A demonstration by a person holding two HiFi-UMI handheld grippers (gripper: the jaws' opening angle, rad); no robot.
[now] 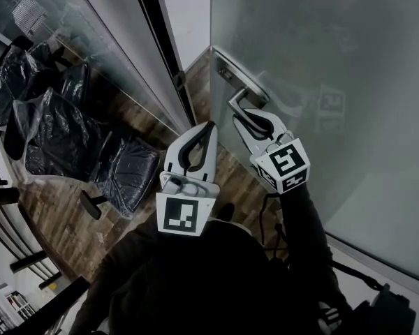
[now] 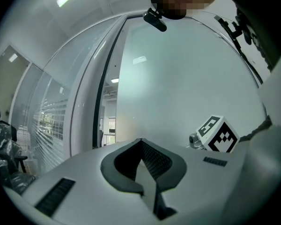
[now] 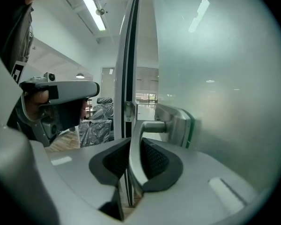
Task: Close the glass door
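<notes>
The frosted glass door [image 1: 335,82] stands ajar at the right, its edge a short way from the dark frame [image 1: 160,40]. Its metal lever handle [image 1: 246,98] sits near that edge. My right gripper [image 1: 244,112] is shut on the lever; in the right gripper view the handle [image 3: 152,125] runs down between the pads of the right gripper [image 3: 133,149]. My left gripper [image 1: 209,126] hangs just left of the door edge, shut with nothing in it. The left gripper view shows the left gripper [image 2: 141,149] pointing at the door [image 2: 178,88].
Several chairs wrapped in black plastic [image 1: 56,124] stand on the wooden floor [image 1: 56,222] at the left. A fixed glass partition [image 1: 91,40] runs beside the door frame. The person's dark sleeve [image 1: 307,236] reaches along the door.
</notes>
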